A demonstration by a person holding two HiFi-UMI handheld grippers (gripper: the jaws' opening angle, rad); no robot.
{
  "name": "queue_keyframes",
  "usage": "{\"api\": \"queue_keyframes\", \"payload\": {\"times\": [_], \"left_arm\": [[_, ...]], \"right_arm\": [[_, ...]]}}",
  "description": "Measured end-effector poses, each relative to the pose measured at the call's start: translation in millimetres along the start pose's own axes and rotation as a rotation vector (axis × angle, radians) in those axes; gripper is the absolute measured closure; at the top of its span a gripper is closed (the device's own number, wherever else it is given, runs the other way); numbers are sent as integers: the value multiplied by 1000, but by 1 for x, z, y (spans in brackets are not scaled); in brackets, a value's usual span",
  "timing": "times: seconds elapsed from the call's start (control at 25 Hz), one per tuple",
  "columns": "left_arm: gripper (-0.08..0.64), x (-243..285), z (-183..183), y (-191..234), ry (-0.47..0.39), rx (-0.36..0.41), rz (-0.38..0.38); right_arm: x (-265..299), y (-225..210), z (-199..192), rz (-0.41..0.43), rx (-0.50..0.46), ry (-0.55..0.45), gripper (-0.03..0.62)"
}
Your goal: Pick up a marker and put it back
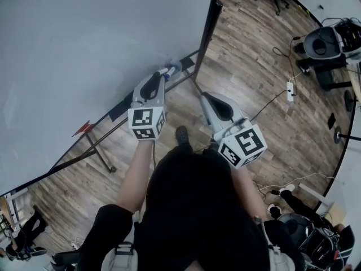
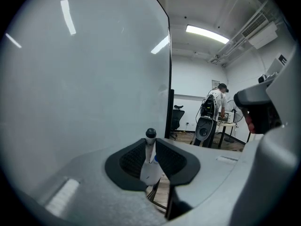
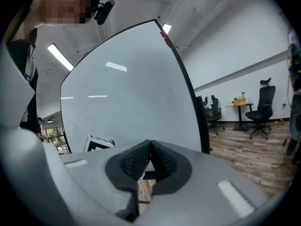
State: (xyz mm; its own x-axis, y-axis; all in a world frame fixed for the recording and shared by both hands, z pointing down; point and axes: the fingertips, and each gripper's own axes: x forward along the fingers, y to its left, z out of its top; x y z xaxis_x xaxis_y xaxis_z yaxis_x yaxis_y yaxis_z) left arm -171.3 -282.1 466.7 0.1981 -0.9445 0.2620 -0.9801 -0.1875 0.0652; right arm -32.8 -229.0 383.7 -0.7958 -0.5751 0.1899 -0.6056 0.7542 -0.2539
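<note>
1 marker [image 2: 151,170] in the left tool [image 2: 150,142]

The marker [image 2: 150,167] had a white barrel with a touch of blue and a dark, near-black end, set against the black ribbed pads [image 2: 134,159] of the grey left claw [image 2: 151,147]; the right claw [image 3: 149,160] was the same grey with black ribbed pads. Each claw's cube [image 1: 146,123] carried black-and-white square patterns. The whiteboard [image 1: 84,49] was a pale grey-white in a black frame [image 1: 210,21], the floor [image 1: 254,66] was brown wood planks streaked light and dark, and the person's top [image 1: 197,208] was black.
</note>
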Motion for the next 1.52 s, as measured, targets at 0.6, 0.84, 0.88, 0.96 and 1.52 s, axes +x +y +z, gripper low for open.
{"api": "queue_keyframes", "payload": {"times": [0.6, 0.84, 0.88, 0.96, 1.52], "left_arm": [[485, -6, -16, -11, 41, -30, -60], [485, -8, -15, -13, 38, -31, -64], [485, -9, -15, -14, 39, -32, -64], [485, -12, -16, -15, 39, -32, -66], [486, -61, -21, -41, 9, -30, -39]], "right_arm": [[-10, 8, -2, -21, -2, -5, 591], [-13, 10, -3, -23, -6, -6, 591], [-13, 10, -3, -24, -5, -5, 591], [-14, 11, -3, -23, -5, -6, 591], [-47, 40, -16, 19, -16, -20, 591]]}}
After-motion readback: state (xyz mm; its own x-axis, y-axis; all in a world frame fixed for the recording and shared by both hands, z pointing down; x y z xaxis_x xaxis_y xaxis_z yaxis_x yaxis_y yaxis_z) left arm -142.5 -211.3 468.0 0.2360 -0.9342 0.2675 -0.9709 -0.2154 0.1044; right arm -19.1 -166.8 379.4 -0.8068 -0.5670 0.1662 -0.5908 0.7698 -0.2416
